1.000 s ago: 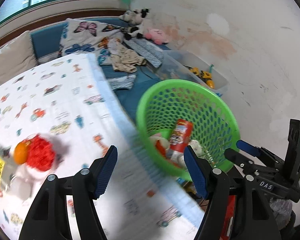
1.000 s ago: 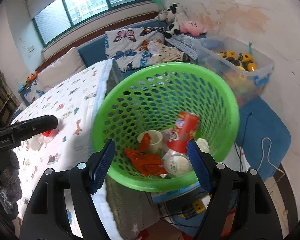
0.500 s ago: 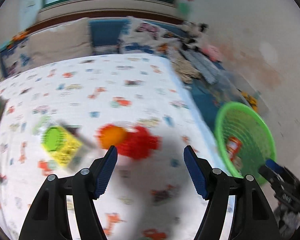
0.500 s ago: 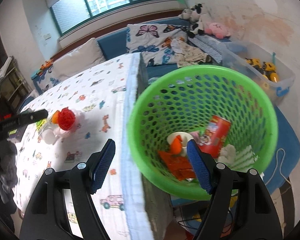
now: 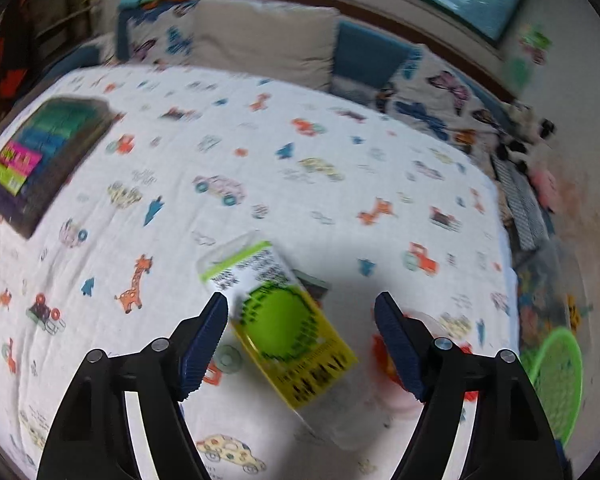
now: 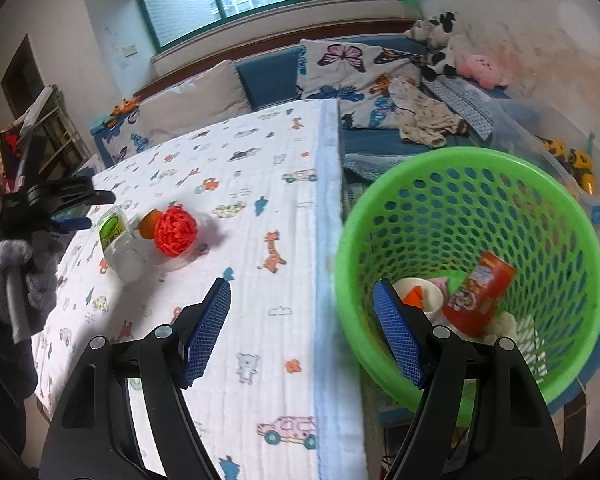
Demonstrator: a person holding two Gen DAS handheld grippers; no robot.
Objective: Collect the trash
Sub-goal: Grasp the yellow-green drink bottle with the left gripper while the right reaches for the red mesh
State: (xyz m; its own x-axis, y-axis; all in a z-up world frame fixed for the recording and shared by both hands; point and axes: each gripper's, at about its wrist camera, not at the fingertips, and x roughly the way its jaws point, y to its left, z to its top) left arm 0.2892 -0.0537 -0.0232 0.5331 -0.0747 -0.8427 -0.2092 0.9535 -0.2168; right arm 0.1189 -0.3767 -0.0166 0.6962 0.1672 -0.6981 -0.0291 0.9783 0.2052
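At nine o'clock in the right wrist view, the left gripper (image 6: 80, 210) hovers over a clear plastic packet with a yellow-green label (image 6: 114, 236); its fingers have just been spreading, nothing pinched. Just right lies a red frilly ball in a clear wrapper (image 6: 176, 231) on the white cartoon-print cloth (image 6: 260, 200). At six o'clock, the right gripper (image 6: 302, 330) gapes empty. At three o'clock stands the green perforated plastic basket (image 6: 480, 168), holding a red snack can (image 6: 480, 300).

- left tool (image 5: 302, 322) jaws wide, just been opening, nothing gripped
- clear packet with yellow-green label (image 5: 284, 320) lies between them on the printed surface (image 5: 260, 152)
- red item (image 5: 380, 354) behind right finger, blurred
- green basket (image 5: 558, 380) at right edge
- dark box (image 5: 40, 156) upper left
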